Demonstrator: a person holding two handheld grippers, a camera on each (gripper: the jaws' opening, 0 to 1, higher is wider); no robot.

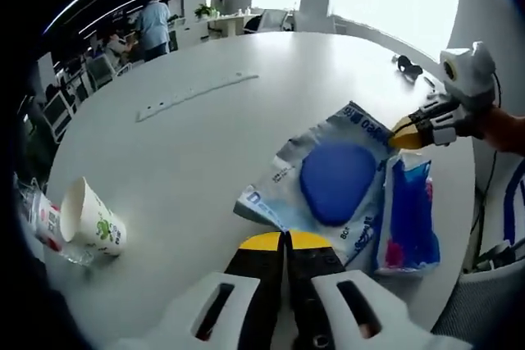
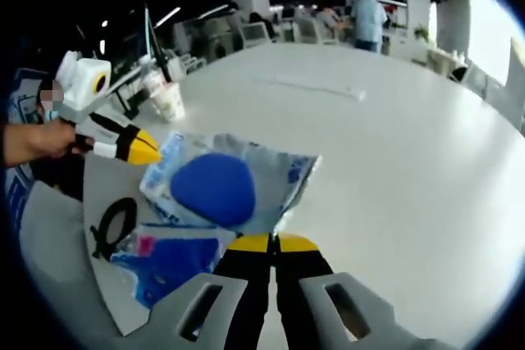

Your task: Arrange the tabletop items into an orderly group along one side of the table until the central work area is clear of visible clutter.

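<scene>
A clear plastic wrapper (image 1: 283,176) lies flat on the white table (image 1: 205,145) with a blue rounded pad (image 1: 336,182) on it. Beside it lies a blue packet (image 1: 408,223). My left gripper (image 1: 285,240) is shut, its yellow tips at the wrapper's near edge. The right gripper (image 1: 404,134) comes in from the right, tips together at the wrapper's far corner. In the right gripper view my right gripper (image 2: 273,243) is shut at the edge of the wrapper (image 2: 279,171), with the pad (image 2: 213,188) and the packet (image 2: 168,266) ahead. The left gripper (image 2: 148,151) touches the far corner.
A paper cup (image 1: 94,223) lies on its side near the table edge, next to a small plastic bottle (image 1: 45,220). A long pale strip (image 1: 197,94) lies mid-table. A black looped object (image 2: 113,225) sits near the packet. Chairs, desks and people fill the background.
</scene>
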